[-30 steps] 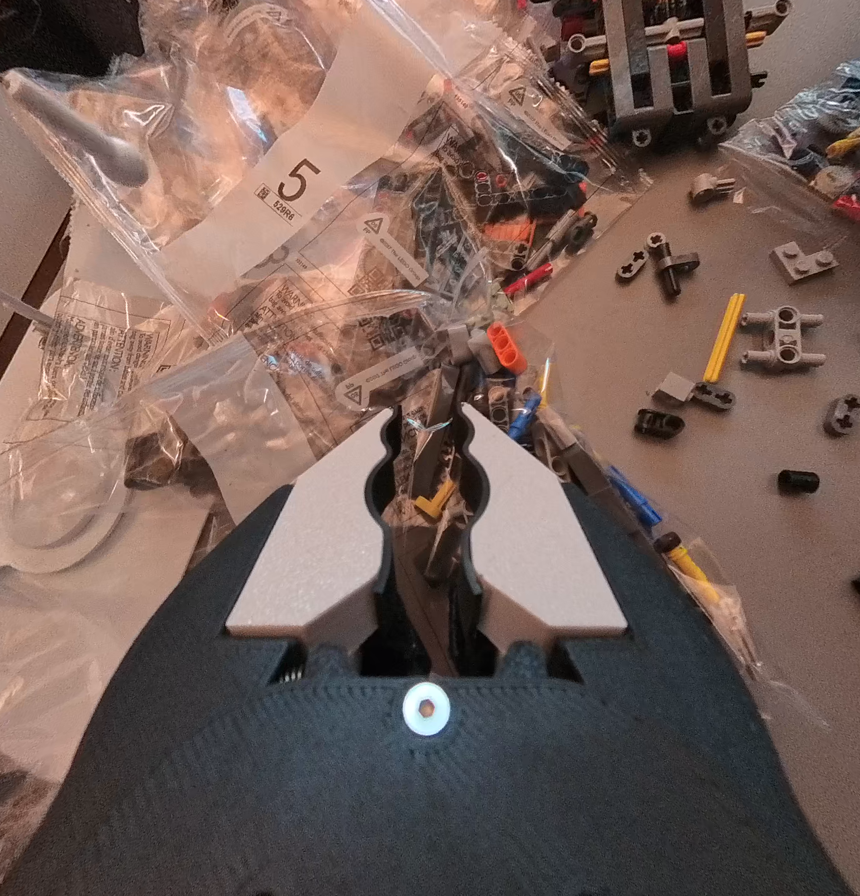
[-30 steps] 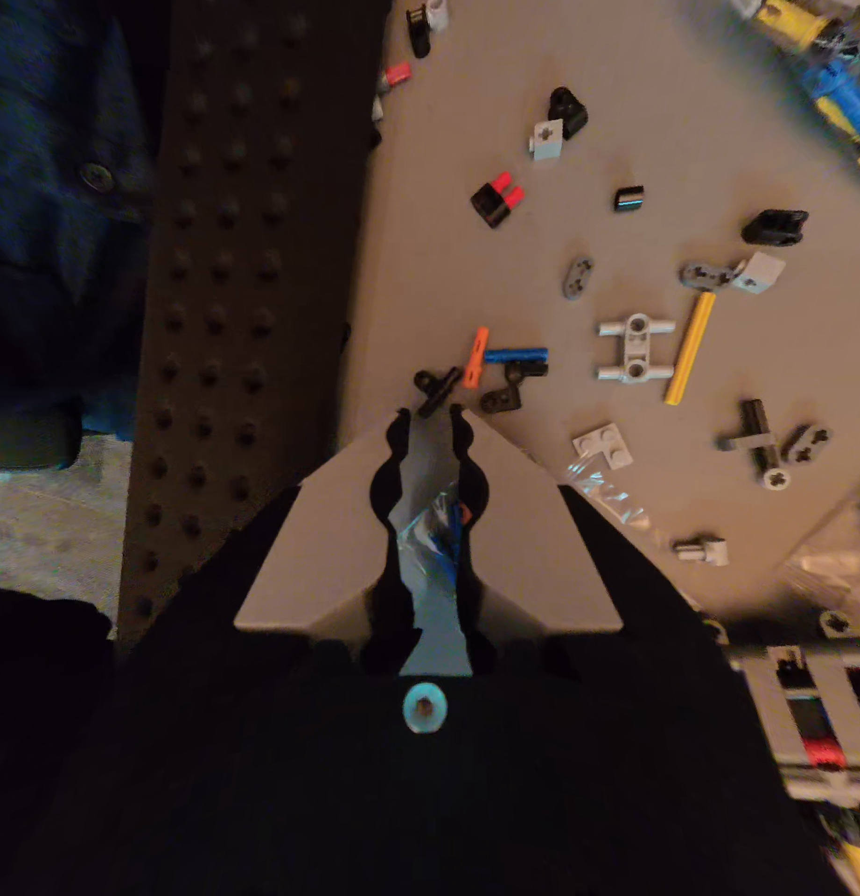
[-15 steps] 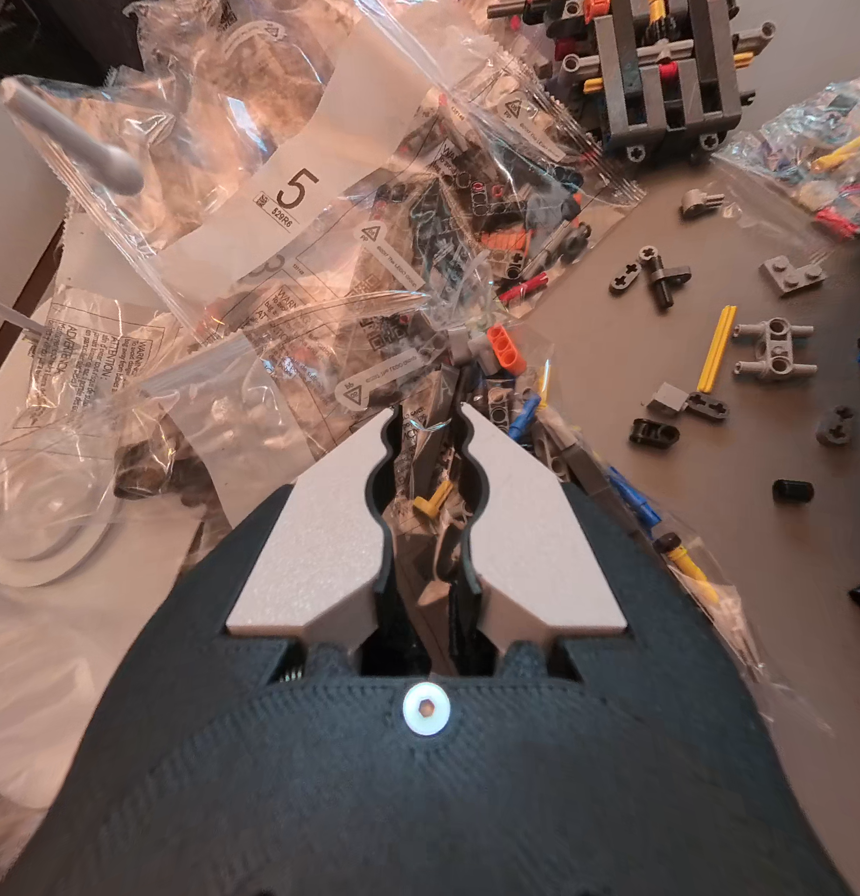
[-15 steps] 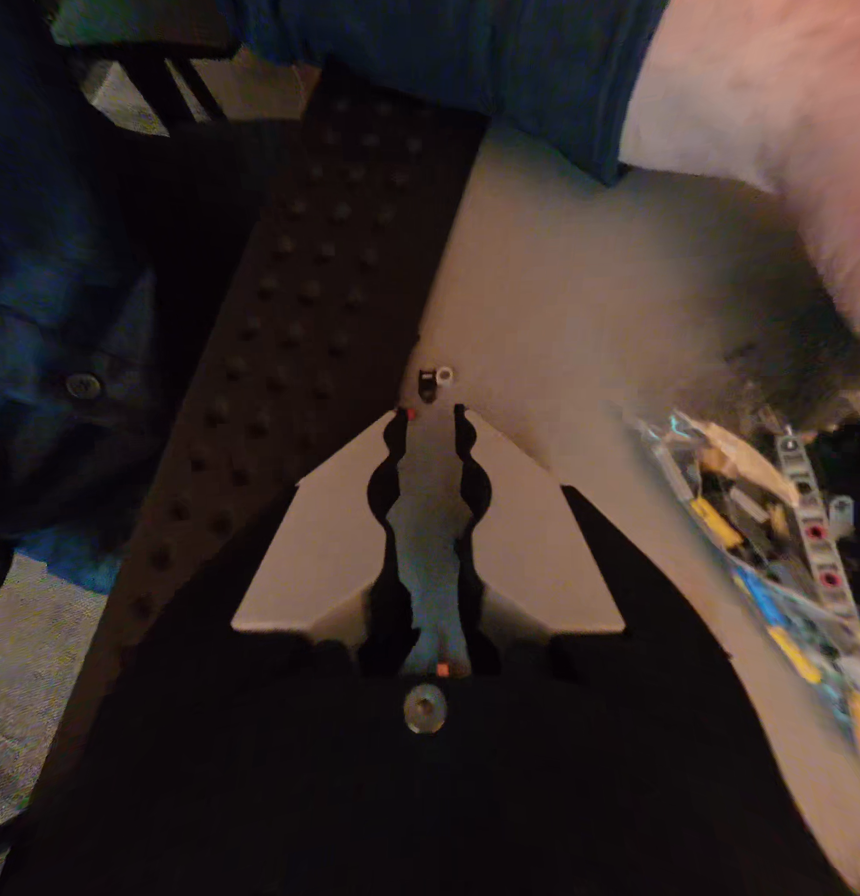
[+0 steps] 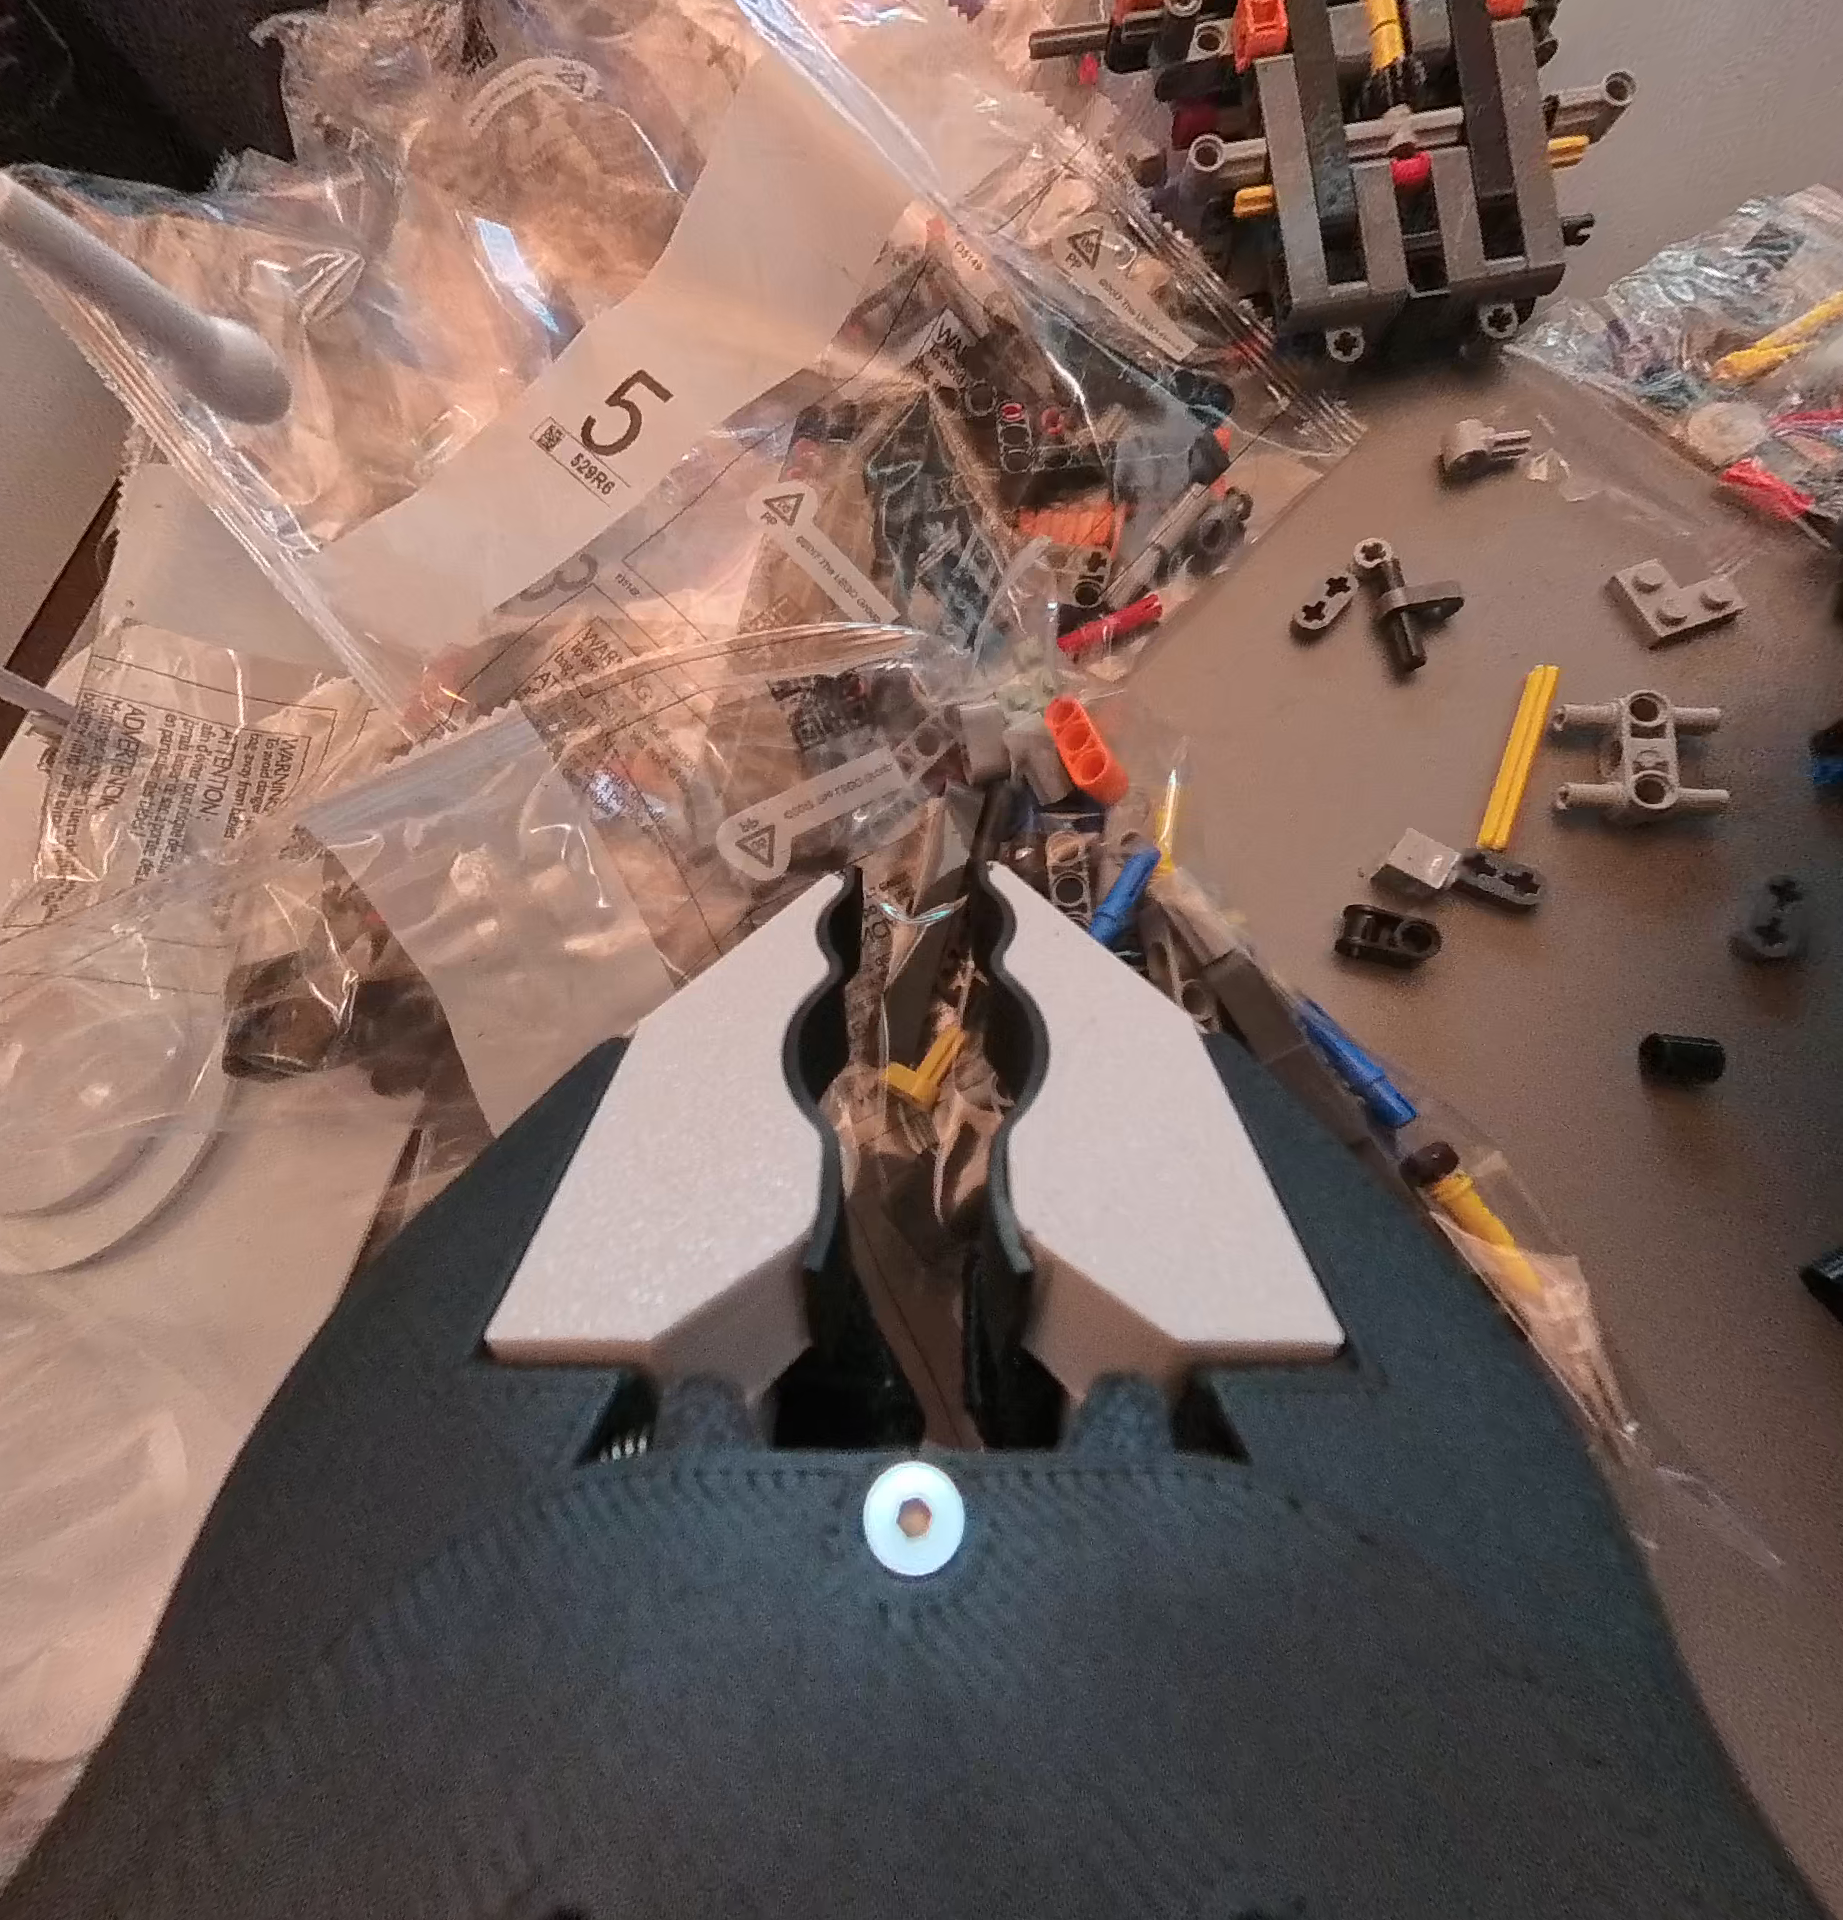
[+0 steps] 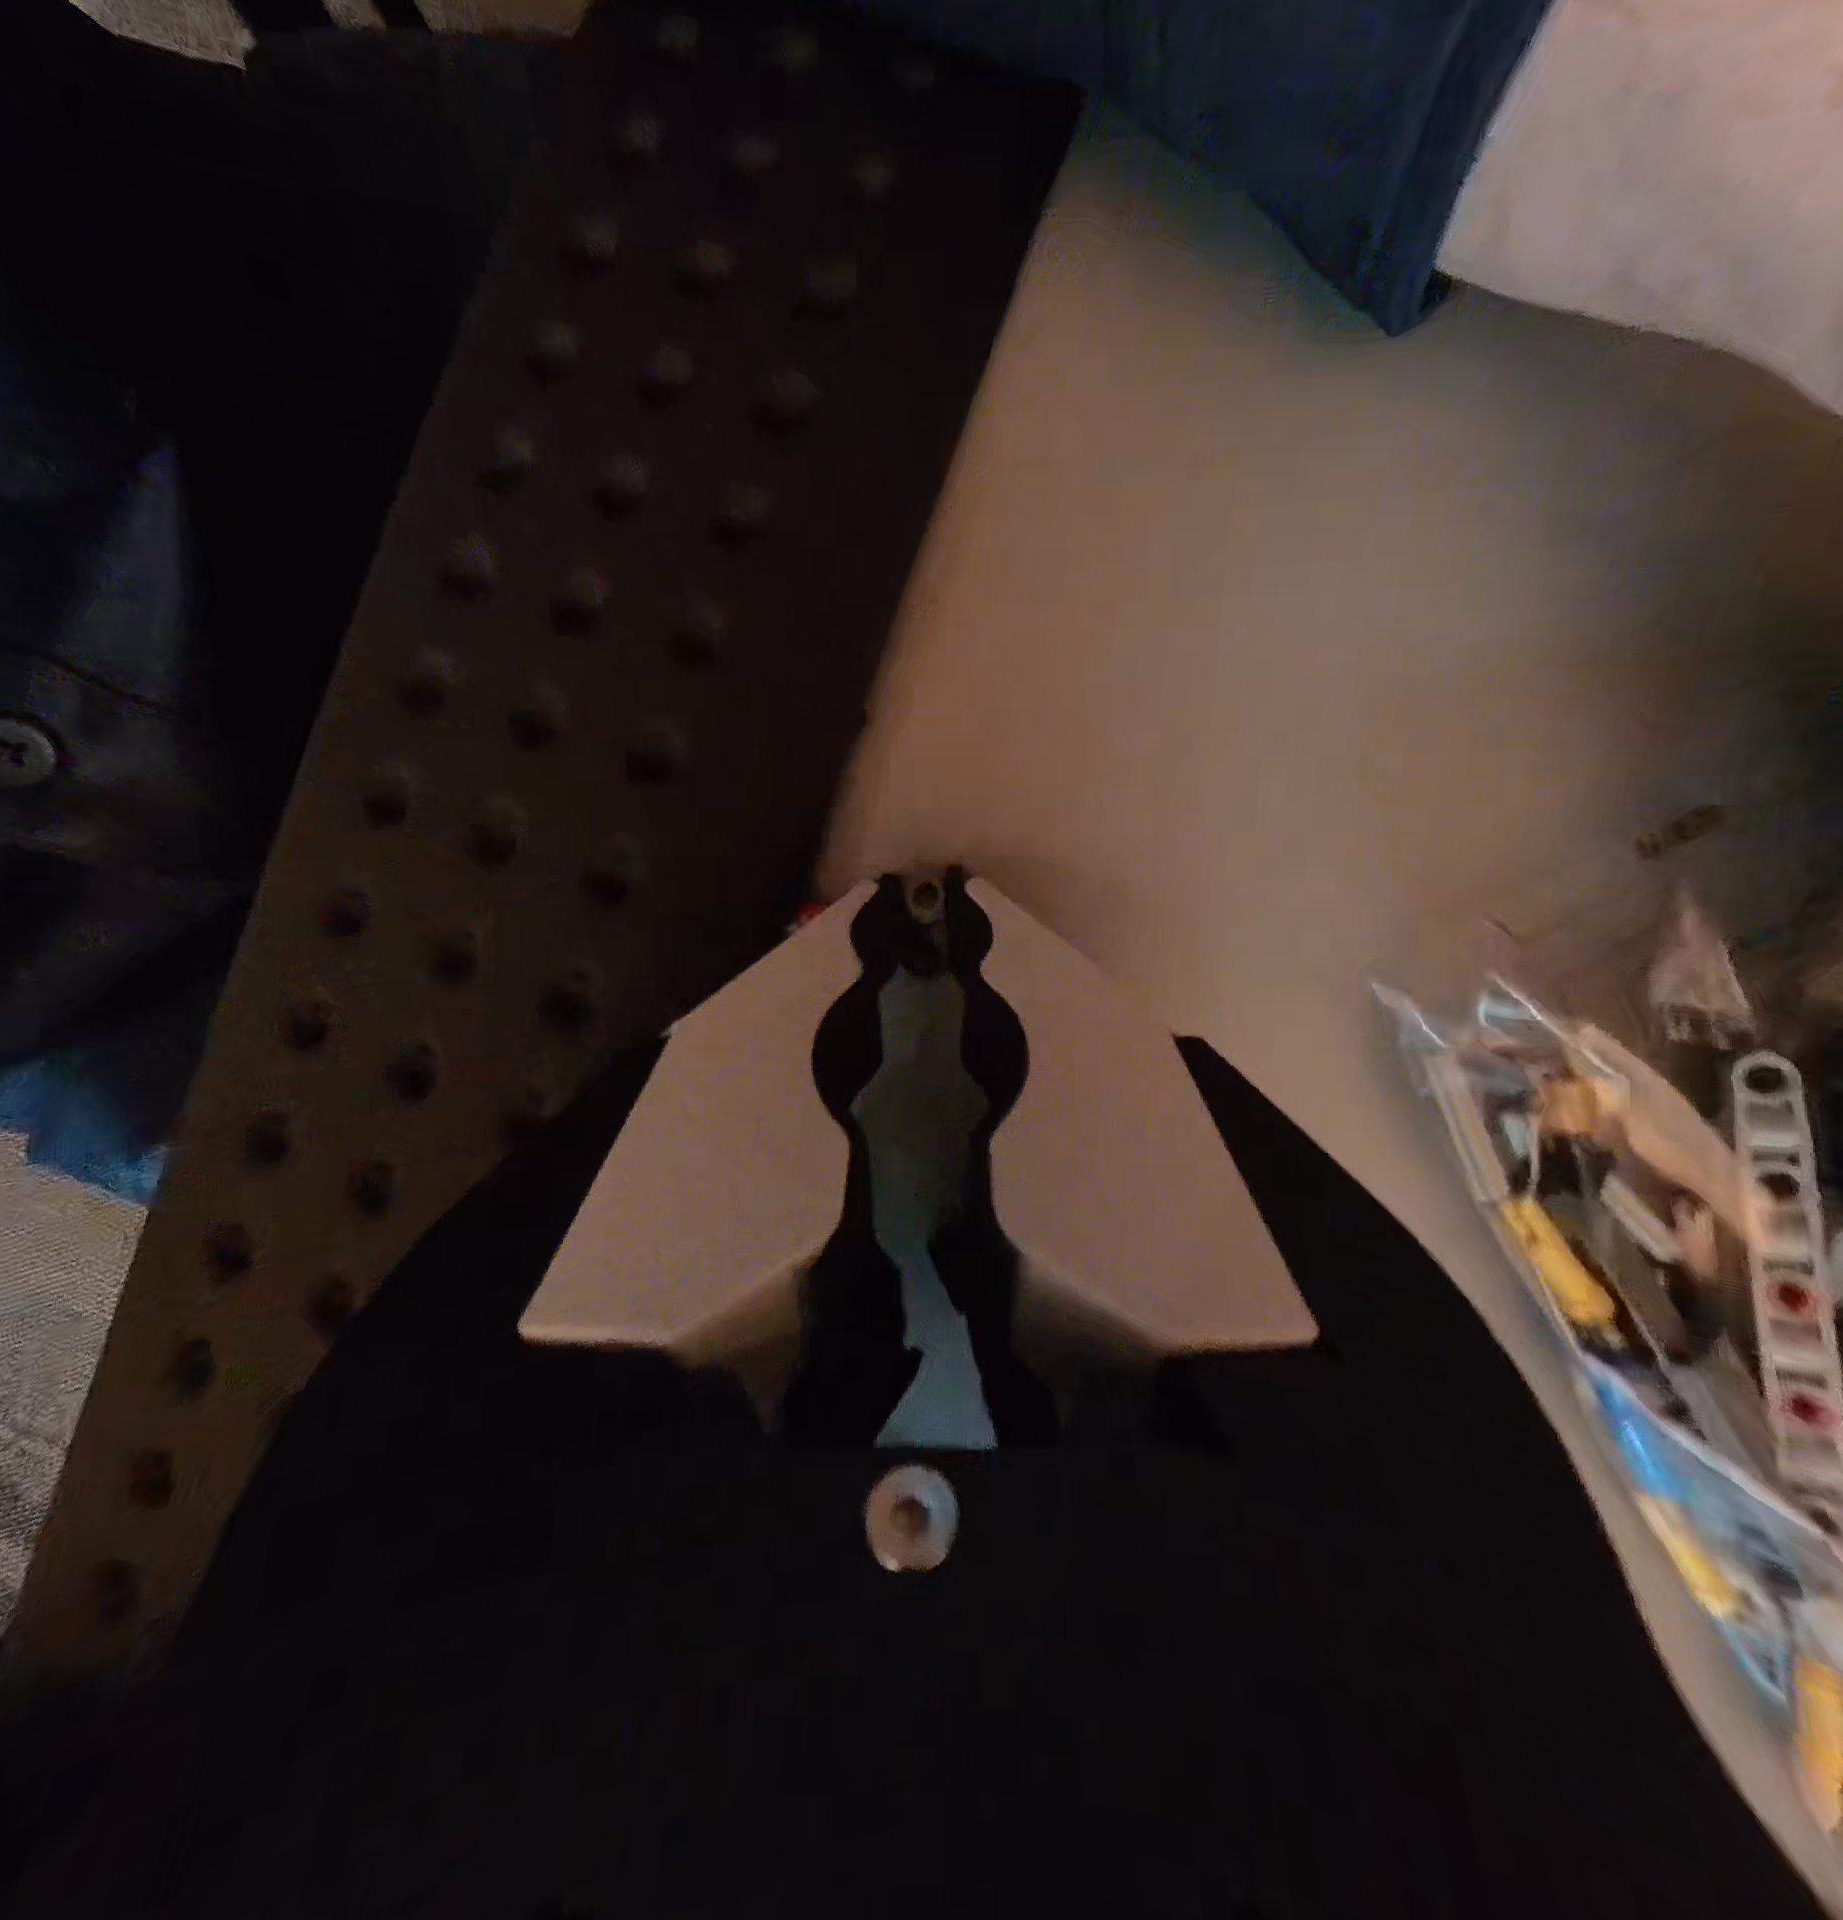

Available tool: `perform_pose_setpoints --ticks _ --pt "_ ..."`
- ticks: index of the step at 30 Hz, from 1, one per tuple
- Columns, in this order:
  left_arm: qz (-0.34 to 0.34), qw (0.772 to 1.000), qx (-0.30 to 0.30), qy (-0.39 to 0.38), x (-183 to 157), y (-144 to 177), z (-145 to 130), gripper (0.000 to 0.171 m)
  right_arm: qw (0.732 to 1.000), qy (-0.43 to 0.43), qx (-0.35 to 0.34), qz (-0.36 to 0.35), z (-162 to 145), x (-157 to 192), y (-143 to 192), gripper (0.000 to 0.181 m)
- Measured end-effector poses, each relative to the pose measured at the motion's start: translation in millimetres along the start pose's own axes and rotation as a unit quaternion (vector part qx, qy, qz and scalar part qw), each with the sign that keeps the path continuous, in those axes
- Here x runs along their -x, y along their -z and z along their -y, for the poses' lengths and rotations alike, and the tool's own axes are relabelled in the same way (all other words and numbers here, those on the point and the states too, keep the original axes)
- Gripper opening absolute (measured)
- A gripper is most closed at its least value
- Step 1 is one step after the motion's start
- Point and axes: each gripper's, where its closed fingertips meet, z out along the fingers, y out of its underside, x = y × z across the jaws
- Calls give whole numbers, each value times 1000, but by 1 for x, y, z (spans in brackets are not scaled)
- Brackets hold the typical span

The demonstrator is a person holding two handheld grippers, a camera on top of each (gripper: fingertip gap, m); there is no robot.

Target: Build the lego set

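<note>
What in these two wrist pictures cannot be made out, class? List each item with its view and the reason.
- Right wrist view: the small piece at the right gripper tips is dark and blurred; its kind and whether it is gripped are unclear.
- Right wrist view: the bag of parts is smeared by motion and cut by the right edge.
- Left wrist view: the left gripper body hides the bag beneath it.
- Left wrist view: the grey build is cut off by the top edge.

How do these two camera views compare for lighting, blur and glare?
Left wrist view: bright, sharp, glare on the clear plastic bags, fisheye bending at the edges. Right wrist view: dim and motion-blurred, the bag of parts smeared, the right gripper nearly black.
</note>
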Motion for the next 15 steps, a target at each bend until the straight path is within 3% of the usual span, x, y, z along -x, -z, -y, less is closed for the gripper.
perform_pose_setpoints --ticks 5,9,12,15 --pt "0 1000 0 0 0 0 0 19 996 -33 23 -78 -29 -30 30 8" --pt "-1 1000 0 -1 0 0 0 19 998 -15 -57 -3 0 -4 30 17" --pt "-1 1000 0 -1 -1 0 0 19 998 4 -40 41 5 14 13 18" --pt "-1 1000 0 -1 -1 0 0 19 998 2 -13 55 -4 17 3 5"
